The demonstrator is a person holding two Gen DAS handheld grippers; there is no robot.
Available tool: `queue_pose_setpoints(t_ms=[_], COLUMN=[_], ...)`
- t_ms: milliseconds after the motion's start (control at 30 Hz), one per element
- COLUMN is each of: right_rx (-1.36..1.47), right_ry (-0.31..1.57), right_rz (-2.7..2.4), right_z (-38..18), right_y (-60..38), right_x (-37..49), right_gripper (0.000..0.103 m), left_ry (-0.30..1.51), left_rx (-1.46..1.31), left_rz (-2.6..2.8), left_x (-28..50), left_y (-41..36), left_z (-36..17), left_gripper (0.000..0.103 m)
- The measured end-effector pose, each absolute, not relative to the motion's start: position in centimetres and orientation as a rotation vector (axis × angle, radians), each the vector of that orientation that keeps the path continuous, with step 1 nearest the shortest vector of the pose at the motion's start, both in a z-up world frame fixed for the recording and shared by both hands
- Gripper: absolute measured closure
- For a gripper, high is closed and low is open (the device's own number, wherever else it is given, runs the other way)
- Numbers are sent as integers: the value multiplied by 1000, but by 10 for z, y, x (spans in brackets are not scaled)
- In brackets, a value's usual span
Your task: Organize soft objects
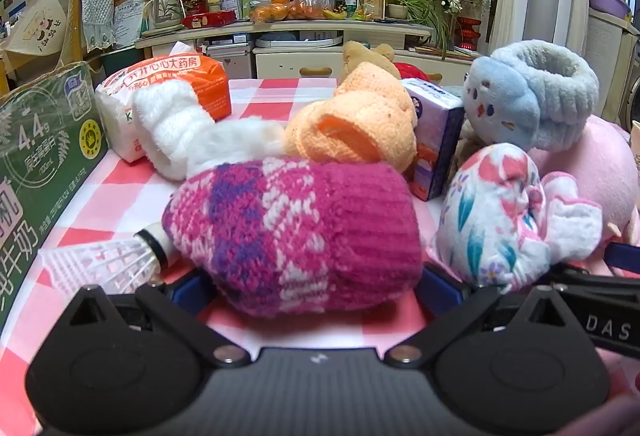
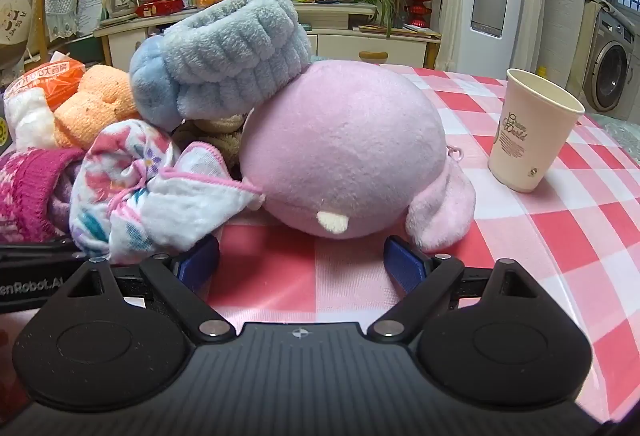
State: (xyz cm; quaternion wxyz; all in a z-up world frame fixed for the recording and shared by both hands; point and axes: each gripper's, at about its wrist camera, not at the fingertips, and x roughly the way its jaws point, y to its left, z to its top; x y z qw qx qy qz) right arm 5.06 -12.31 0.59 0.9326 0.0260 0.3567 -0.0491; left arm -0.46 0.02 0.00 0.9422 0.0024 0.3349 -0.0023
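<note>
Soft things lie heaped on the checked table [image 2: 560, 236]. A pink knitted mitten [image 1: 296, 236] sits between the spread jaws of the left gripper [image 1: 316, 286]; whether the blue pads press on it I cannot tell. The right gripper [image 2: 300, 268] has its jaws spread wide over bare cloth, with a round pink plush toy [image 2: 344, 147] just beyond them, not touched.

A knotted flowered cloth [image 1: 496, 211] lies between the two grippers, touching the plush toy and close to the mitten. A blue fluffy headband [image 2: 224, 55] rests on top of the plush toy. Behind the mitten are an orange towel [image 1: 360, 123], a white furry piece [image 1: 176, 127], a purple box [image 1: 436, 139] and an orange-and-white packet [image 1: 176, 83]. A shuttlecock [image 1: 108, 260] touches the mitten's left end, and a green carton [image 1: 44, 155] walls the left edge.

Toward the right edge the table is open except for a paper cup [image 2: 532, 131], standing well apart from the plush toy.
</note>
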Motion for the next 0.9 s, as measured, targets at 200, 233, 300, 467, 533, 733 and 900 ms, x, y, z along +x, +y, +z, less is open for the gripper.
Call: queue_pose_setpoints(t_ms=[200,233,300,467,533,733,900], right_rx=[29,31,38,62,53,38,30], right_ry=[709,709,714,693,671,618,553], right_rz=[-113,-115,-126,-152,-166,-170,-184], right_z=[6,6,7,10,12,15,14], right_y=[-123,-125,-124,-123,-121,-117,-118], right_x=[56,52,48,40,36,30,23], right_gripper=[0,0,0,0,0,0,0], left_ry=[694,689,658,600,604,577,546], left_rx=[14,17,19,21,26,62,88], left_rz=[-29,-30,-30,-22,-27,-29,-16], left_x=[-19,-22,-41,-70,-62,-72,-84], left_y=[2,3,3,9,10,20,35], left_z=[2,3,6,27,36,56,75], left_gripper=[1,1,1,1,1,1,1])
